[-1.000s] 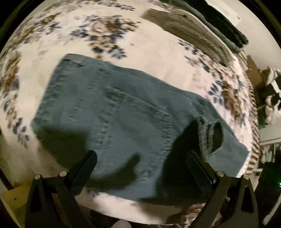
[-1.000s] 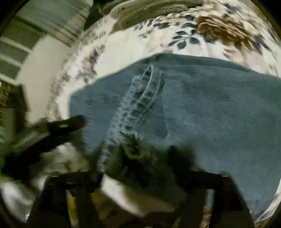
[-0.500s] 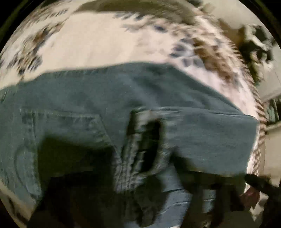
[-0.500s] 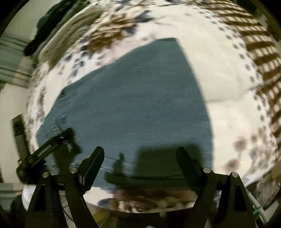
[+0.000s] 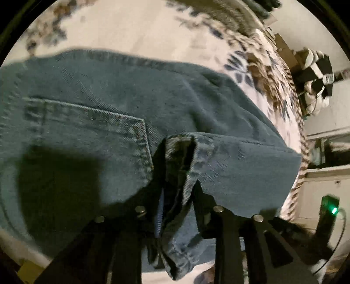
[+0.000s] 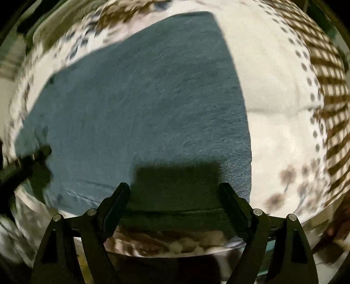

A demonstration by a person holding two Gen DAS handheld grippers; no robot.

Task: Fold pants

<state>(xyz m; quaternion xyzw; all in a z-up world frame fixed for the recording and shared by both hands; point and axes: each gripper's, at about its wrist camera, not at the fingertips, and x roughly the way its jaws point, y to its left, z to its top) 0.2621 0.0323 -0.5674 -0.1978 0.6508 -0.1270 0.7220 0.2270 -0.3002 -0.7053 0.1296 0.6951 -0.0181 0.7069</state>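
The blue denim pants (image 5: 122, 113) lie folded on a floral bedspread (image 5: 135, 28), back pocket up in the left wrist view. My left gripper (image 5: 177, 183) is shut on a bunched seam of the pants at their near edge, with denim hanging down between the fingers. In the right wrist view the pants (image 6: 148, 104) spread as a flat blue panel. My right gripper (image 6: 175, 192) is open and empty, hovering over the near edge of the pants. The left gripper (image 6: 24, 163) shows as a dark bar at the far left.
The bedspread (image 6: 280, 113) extends right of the pants to a brown checked border (image 6: 328, 72). Stacked folded clothes (image 5: 247, 8) lie at the far side of the bed. Furniture and a device with a green light (image 5: 332, 209) stand beside the bed on the right.
My left gripper moved right, came down on the bunched seam and shut on it. My right gripper let go of that bunch, opened and swung to the pants' other end.
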